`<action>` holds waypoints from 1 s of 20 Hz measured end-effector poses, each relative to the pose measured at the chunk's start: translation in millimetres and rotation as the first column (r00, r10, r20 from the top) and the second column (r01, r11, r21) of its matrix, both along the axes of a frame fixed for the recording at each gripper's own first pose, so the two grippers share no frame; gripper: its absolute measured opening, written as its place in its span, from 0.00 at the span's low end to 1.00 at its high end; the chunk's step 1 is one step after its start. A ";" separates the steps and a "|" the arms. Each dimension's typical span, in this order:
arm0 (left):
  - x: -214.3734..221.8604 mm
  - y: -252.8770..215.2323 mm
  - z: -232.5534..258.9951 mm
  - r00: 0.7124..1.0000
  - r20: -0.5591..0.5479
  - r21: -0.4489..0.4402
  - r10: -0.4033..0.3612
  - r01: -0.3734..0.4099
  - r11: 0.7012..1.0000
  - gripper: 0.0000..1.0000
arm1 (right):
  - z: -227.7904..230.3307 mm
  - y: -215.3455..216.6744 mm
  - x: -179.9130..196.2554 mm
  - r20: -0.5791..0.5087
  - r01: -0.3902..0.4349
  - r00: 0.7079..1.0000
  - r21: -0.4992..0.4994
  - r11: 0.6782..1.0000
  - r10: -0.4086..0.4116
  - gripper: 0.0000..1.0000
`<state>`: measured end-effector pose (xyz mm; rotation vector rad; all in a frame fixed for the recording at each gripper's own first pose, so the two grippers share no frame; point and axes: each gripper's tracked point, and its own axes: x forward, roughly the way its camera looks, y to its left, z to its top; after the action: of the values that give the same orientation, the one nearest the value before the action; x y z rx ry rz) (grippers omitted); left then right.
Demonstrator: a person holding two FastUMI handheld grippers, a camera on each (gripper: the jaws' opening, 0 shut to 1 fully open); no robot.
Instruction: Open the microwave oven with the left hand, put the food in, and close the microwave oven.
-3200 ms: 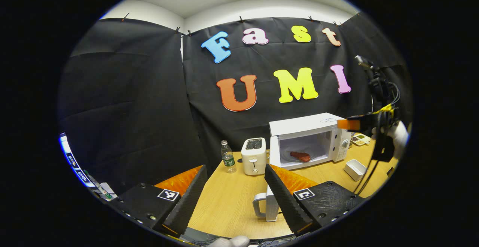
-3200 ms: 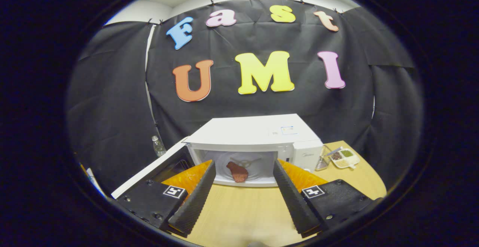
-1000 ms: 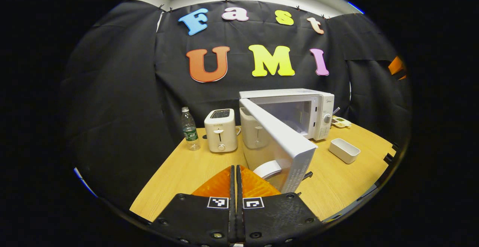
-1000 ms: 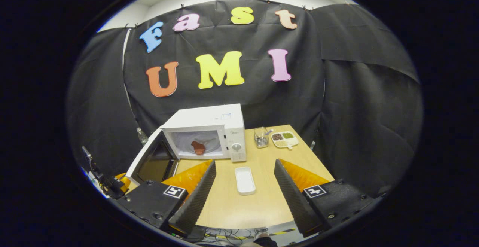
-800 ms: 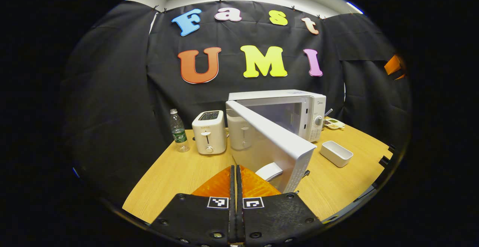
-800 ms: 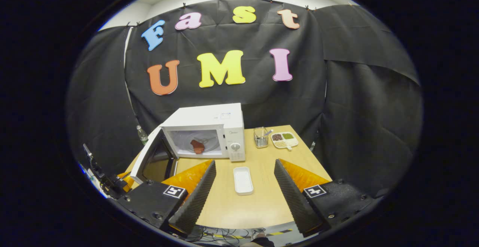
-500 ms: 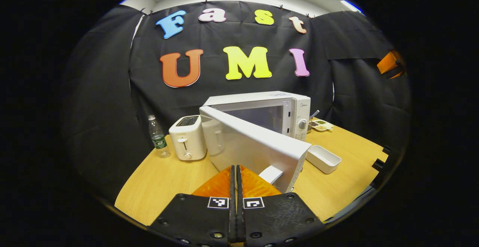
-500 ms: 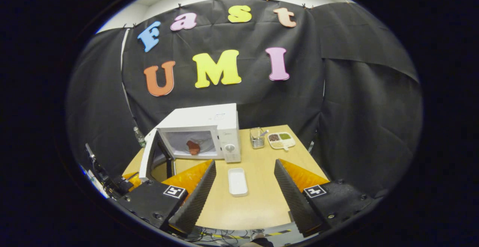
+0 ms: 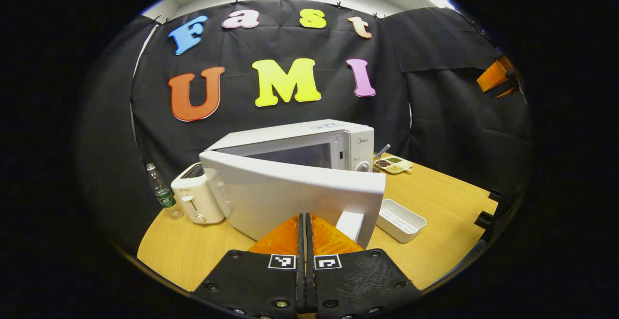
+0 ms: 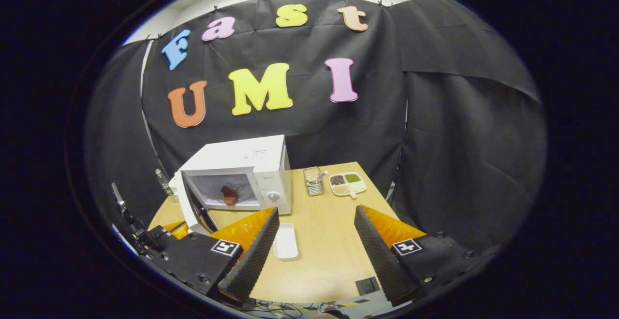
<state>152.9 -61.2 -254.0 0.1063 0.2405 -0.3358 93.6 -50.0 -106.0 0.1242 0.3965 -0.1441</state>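
Light wooden worktop (image 10: 333, 241) stood in booth hung with black cloth wall (image 10: 449, 130), white ceiling strip above. White box-shaped microwave oven (image 9: 309, 137) sat at worktop's back, its white door (image 9: 290, 195) partly ajar. Reddish-brown piece of food (image 10: 229, 195) lay inside cavity. Small logo on oven front too blurred to read.

Left tool (image 9: 305, 224) had fingers pressed together, tips just before door face beside door handle (image 9: 350, 224); contact unclear. Right tool (image 10: 314, 232) was spread wide, holding nothing, above worktop. White rectangular tray (image 10: 286, 242) lay near oven; white toaster (image 9: 196, 199) and clear plastic bottle (image 9: 162, 194) stood left of it.

Closed left claw (image 9: 305, 222) meets the half-open microwave door (image 9: 290, 198).
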 end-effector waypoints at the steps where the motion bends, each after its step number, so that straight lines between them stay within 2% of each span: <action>1: 6.2 -8.6 -0.7 1.000 -0.002 -0.002 -0.009 0.009 1.000 0.00 | 0.4 -5.7 3.8 -0.001 0.005 1.000 0.000 1.000 -0.005 1.00; 4: 27.5 -30.7 -2.1 1.000 -0.006 -0.003 -0.028 0.028 1.000 0.00 | -1.1 -20.2 19.1 -0.007 0.013 1.000 0.004 1.000 -0.013 1.00; 8: 54.5 -54.0 0.1 1.000 -0.023 -0.034 -0.019 0.018 0.999 0.00 | -7.4 -39.2 40.9 -0.020 0.025 1.000 0.024 0.999 -0.024 0.99; 12: 83.7 -70.4 -2.5 1.000 -0.028 -0.023 -0.011 0.011 1.000 0.00 | -9.9 -52.8 59.5 -0.026 0.017 1.000 0.033 0.999 -0.016 1.00; 20: 144.7 -93.7 -12.3 0.997 -0.051 -0.010 0.055 -0.056 0.998 0.00 | -18.3 -87.6 90.9 -0.047 -0.002 0.999 0.028 1.000 0.003 1.00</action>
<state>297.5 -155.0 -266.3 0.0798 0.2911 -0.2851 184.6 -137.6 -124.3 0.1479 0.4459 -0.1395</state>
